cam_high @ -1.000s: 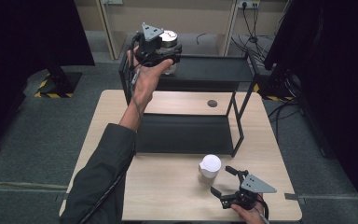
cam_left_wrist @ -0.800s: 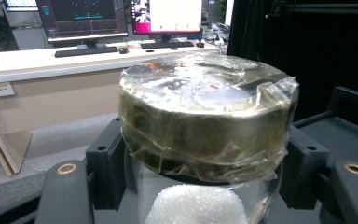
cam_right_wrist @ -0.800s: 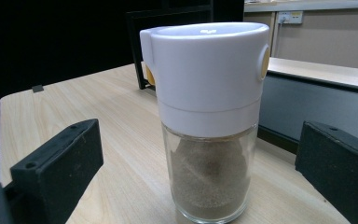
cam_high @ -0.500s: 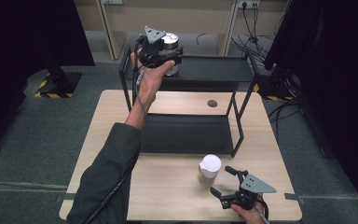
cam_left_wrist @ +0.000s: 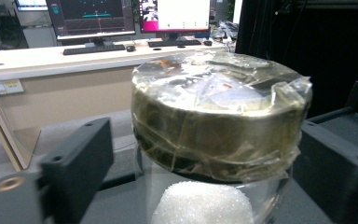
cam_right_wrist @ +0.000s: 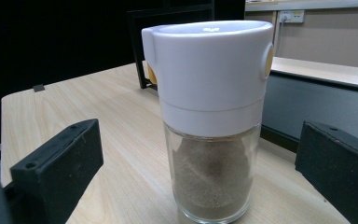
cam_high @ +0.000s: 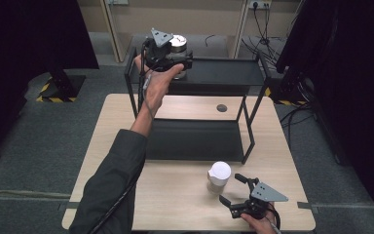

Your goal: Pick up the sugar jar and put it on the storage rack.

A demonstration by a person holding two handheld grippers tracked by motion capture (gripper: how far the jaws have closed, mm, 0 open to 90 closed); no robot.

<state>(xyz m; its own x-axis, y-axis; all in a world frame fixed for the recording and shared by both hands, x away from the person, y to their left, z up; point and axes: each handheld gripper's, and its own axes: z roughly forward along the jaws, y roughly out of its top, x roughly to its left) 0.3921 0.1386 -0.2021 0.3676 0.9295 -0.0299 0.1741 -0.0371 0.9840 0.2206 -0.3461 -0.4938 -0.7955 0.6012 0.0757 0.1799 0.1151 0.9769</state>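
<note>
A glass jar (cam_high: 177, 42) with a tape-wrapped metal lid and white granules inside stands on the top shelf of the black rack (cam_high: 224, 73). My left gripper (cam_high: 179, 59) is at the jar. Its jaws have just been opening. In the left gripper view the jar (cam_left_wrist: 219, 112) sits between the parted jaws of that gripper (cam_left_wrist: 208, 158), with a gap on the left side. A white-capped shaker (cam_high: 219, 176) of brown powder stands on the wooden table (cam_high: 175, 204). My right gripper (cam_high: 230, 188) is open just in front of it, and the shaker (cam_right_wrist: 212, 93) stands upright ahead of that gripper (cam_right_wrist: 200, 161).
The rack's lower shelf (cam_high: 195, 139) lies on the table's far half, with thin posts (cam_high: 247, 131) at its corners. A dark round mark (cam_high: 221, 107) sits on the table behind it. Desks with monitors (cam_left_wrist: 93, 18) stand beyond the rack. Cables (cam_high: 302, 112) trail at the right.
The left hand has shifted only slightly at the top shelf with the jar. The right gripper and the shaker have kept still.
</note>
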